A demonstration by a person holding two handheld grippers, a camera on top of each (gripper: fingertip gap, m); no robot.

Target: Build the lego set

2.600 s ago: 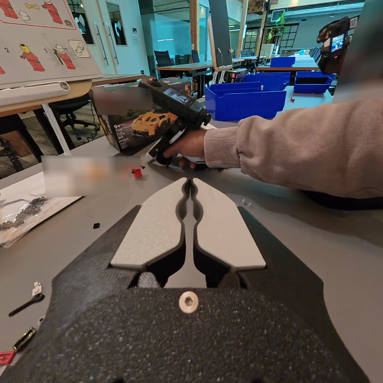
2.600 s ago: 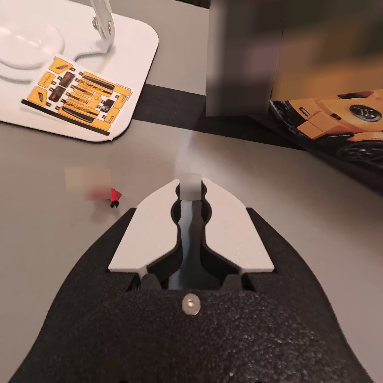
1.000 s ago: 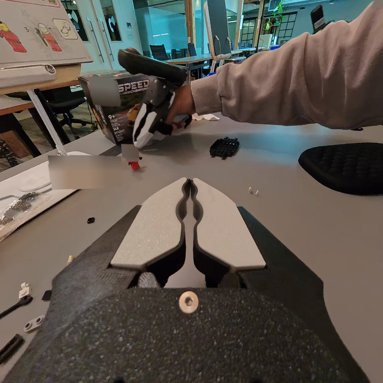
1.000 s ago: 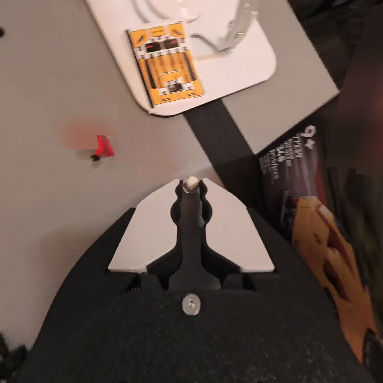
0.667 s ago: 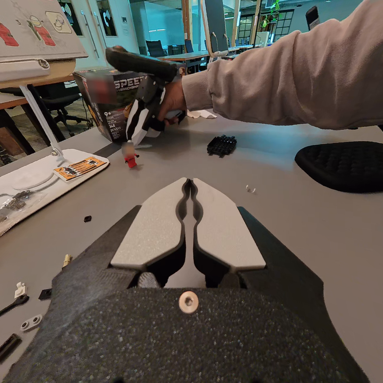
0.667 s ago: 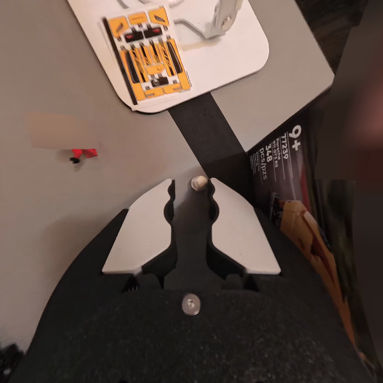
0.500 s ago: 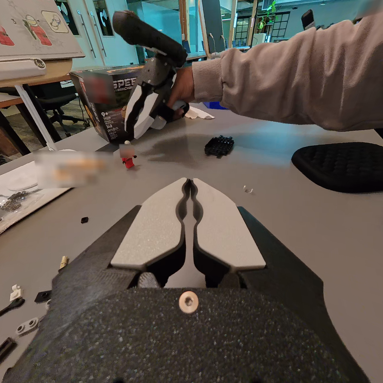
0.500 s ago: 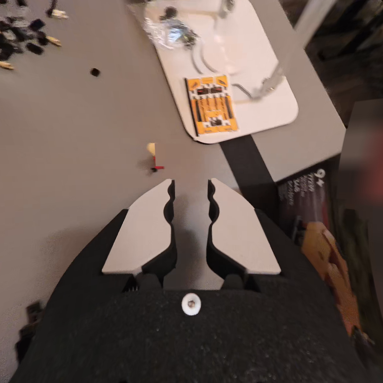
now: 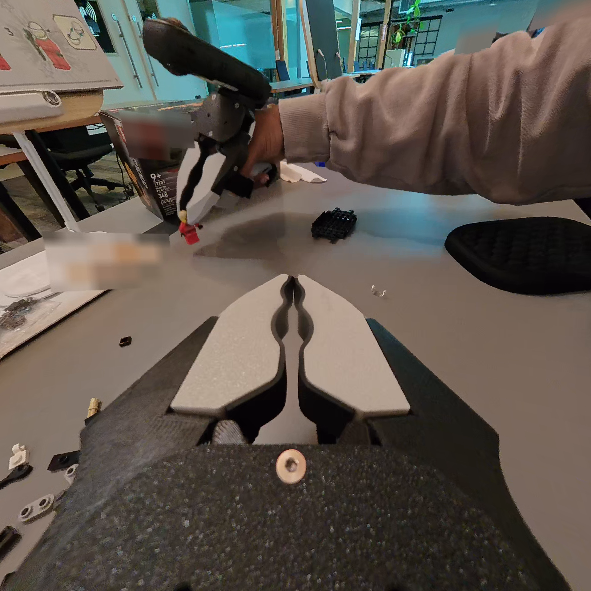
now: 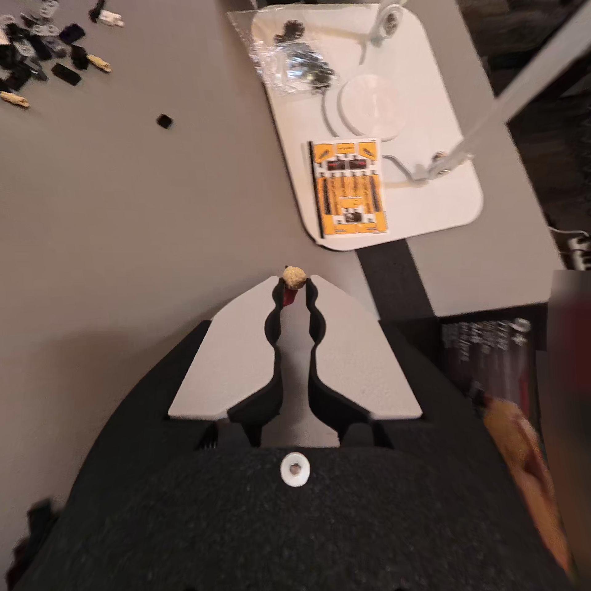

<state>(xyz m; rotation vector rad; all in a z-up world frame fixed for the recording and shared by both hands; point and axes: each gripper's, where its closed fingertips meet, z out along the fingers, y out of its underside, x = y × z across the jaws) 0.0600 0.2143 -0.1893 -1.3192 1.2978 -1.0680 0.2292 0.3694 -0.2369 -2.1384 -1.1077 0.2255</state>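
Since half a second ago, the right gripper (image 10: 295,279) has dropped from open above the grey table (image 10: 128,224) and is now pinching the tan head of the red minifigure (image 10: 293,283) between its matte white fingertips, the body mostly hiding beneath them. Farther left, a blurred heap of small black and tan bricks (image 10: 38,57) is running off the frame's edge. In the left wrist view, the left gripper (image 9: 292,279) is hovering with its wavy-edged fingers nearly touching and holding nothing, while the minifigure (image 9: 189,229) is standing beside the dark set box (image 9: 150,179).
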